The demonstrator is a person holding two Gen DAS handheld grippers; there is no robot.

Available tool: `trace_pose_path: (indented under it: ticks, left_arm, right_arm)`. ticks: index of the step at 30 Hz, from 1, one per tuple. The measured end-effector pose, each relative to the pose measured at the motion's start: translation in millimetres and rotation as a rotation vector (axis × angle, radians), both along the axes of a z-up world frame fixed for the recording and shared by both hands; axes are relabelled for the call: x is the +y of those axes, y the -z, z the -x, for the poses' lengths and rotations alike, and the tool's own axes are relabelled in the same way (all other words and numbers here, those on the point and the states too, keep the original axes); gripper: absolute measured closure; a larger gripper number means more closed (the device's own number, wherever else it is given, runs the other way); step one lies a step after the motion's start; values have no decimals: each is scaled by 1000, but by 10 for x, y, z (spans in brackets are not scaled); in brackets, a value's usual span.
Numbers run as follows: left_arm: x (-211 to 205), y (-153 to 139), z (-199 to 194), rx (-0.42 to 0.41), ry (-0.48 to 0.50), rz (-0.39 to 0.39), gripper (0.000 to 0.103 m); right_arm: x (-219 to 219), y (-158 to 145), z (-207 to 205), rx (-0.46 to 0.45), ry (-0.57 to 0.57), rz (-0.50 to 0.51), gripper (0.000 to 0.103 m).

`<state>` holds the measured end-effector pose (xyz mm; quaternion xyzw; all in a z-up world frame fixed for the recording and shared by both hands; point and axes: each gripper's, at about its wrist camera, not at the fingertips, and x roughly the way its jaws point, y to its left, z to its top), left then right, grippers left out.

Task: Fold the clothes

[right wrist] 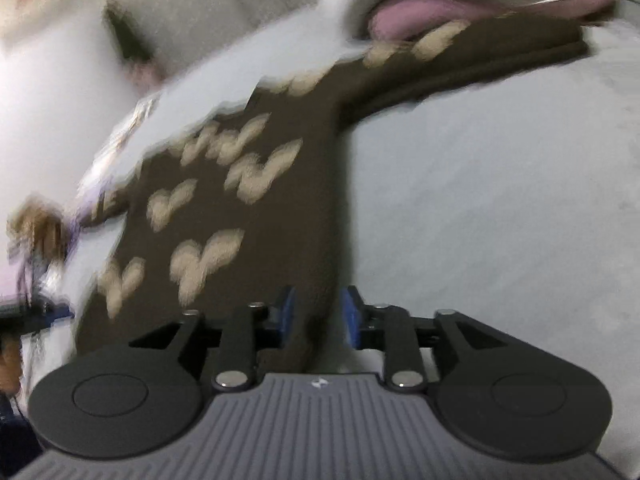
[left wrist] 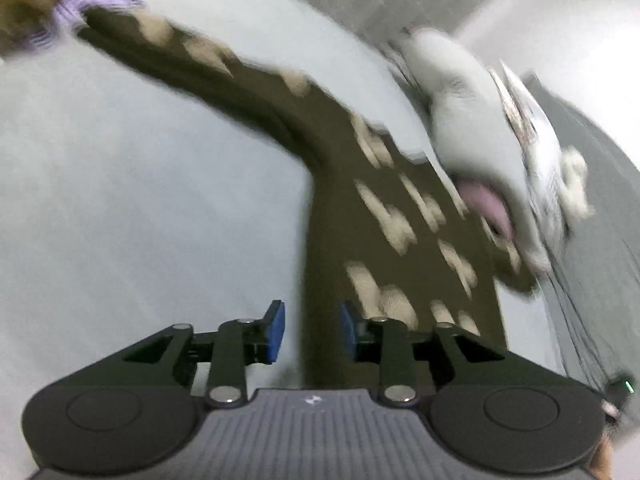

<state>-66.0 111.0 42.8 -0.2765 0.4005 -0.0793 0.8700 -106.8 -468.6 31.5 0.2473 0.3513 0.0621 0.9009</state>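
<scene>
Fabric of the brown heart-print garment (left wrist: 400, 216) lies flat on the pale sheet (left wrist: 140, 200); my left gripper (left wrist: 312, 330) is parted, its edge running between the pads. My right gripper (right wrist: 318, 314), equally near, straddles the opposite edge (right wrist: 320, 240), not clamped; both sleeves stretch away forward.

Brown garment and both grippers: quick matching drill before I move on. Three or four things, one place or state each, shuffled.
Things:
1. brown garment
2. left gripper
3. right gripper
4. pink fabric

Places or states:
a. open, cloth edge between its pads
b. open, nothing gripped
c. peeks from the pale pile
d. spread on the pale sheet, cream hearts

Pairs: 1-d, 2-b, 3-a, 4-c
</scene>
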Motion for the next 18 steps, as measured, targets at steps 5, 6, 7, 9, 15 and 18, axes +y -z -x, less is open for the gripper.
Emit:
trace_pose_path:
  ticks: [5,6,7,9,15,18]
  left_arm:
    - [472,58,-340,9,-244,22,59]
    - [568,69,-457,0,-297,25,58]
    - [628,77,-560,-10,-333,32,53]
    - [738,86,-748,-40,-392,51,47]
    - [1054,107,-1361,-79,-514,46,31]
    - [1166,155,-1703,-47,-562,-2,27]
  right_arm:
    - [-194,5,-152,-13,117,-9,34]
    - [-175,9,-209,-12,122,-14,34]
    - [-155,13,-266,-11,128,-18,34]
    - [-103,13,-381,-12,135,-24,34]
    - [42,91,-581,-24,74,-1,34]
    - [175,96,-724,-26,40,16,34]
